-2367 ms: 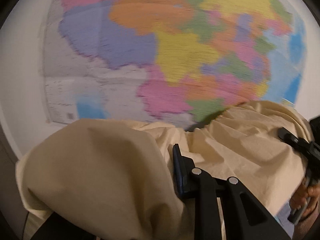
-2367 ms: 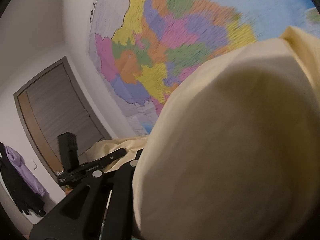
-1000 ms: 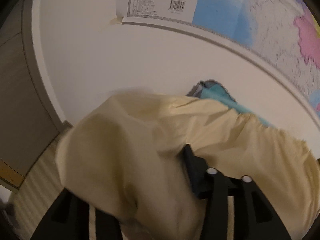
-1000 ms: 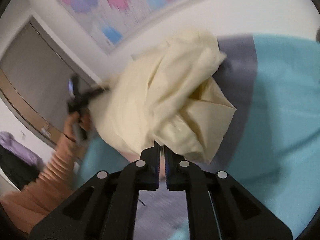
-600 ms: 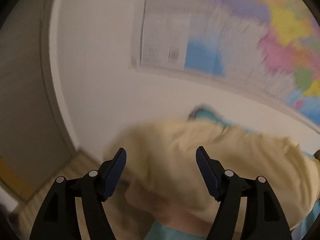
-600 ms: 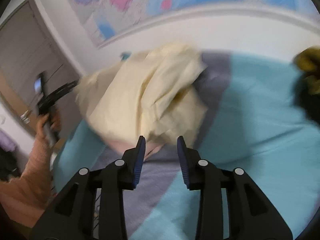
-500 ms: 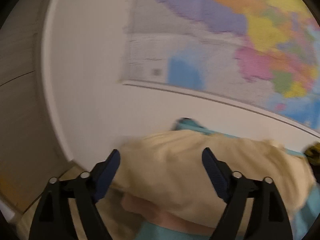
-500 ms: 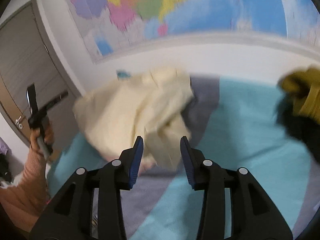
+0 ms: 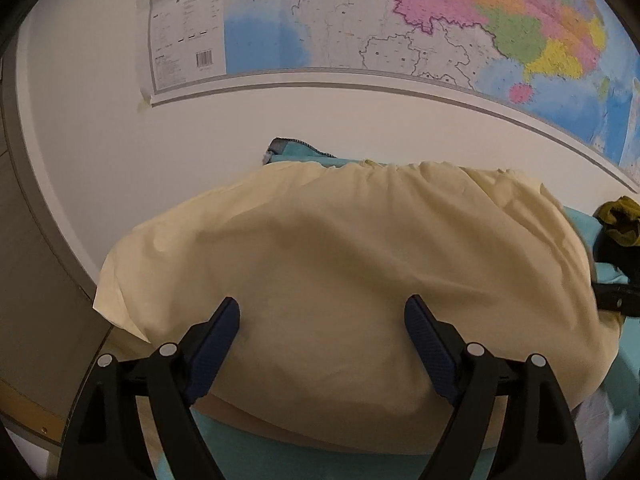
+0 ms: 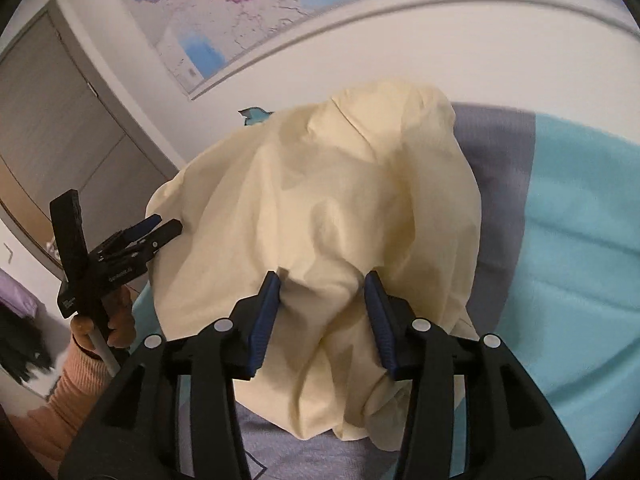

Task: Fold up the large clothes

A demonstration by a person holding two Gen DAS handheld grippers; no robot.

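A large cream-yellow garment lies in a loose heap on the teal and grey blanket; it also shows in the right wrist view. My left gripper is open and empty, its jaws wide apart just in front of the heap's near edge. My right gripper is open, its jaws on either side of a raised fold of the garment without pinching it. The left gripper also shows at the left of the right wrist view, beside the heap's edge.
A wall with a coloured map stands close behind the bed. A dark olive and black garment lies at the right. A grey door and hanging clothes are at the left.
Both grippers let go of the cream garment, which dropped onto the blanket in a heap. Both then opened wider and moved in close to the heap.
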